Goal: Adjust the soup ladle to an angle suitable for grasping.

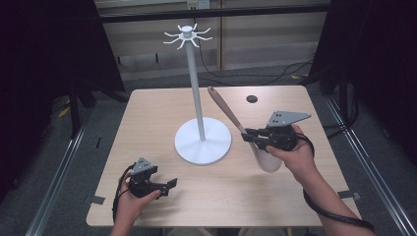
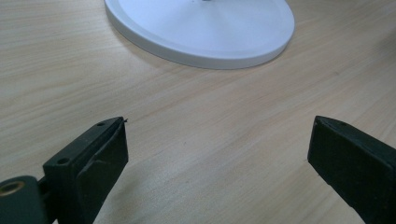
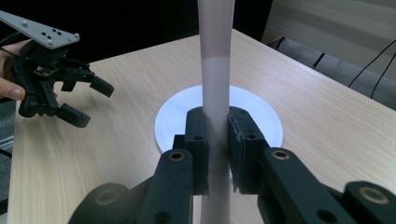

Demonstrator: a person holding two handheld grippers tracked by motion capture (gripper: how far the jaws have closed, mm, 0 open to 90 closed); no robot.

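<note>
A white stand (image 1: 197, 93) with a ring of hooks (image 1: 187, 35) on top rises from a round base (image 1: 203, 142) at the table's middle. My right gripper (image 1: 248, 135) is shut on the handle of a long spoon (image 1: 223, 105); its brown handle end tilts up toward the pole and its pale bowl (image 1: 268, 160) hangs low by the hand. In the right gripper view the jaws (image 3: 218, 135) clamp the handle (image 3: 215, 46) in front of the base (image 3: 261, 116). My left gripper (image 1: 171, 186) stands open near the front left, just above the table, facing the base (image 2: 201, 28); nothing lies between its fingers (image 2: 98, 149).
A small black disc (image 1: 252, 99) lies at the table's far right. The wooden table (image 1: 147, 113) has bare wood left of the stand and along the front edge. Cables run over the floor behind. The left gripper (image 3: 91, 102) shows far off in the right gripper view.
</note>
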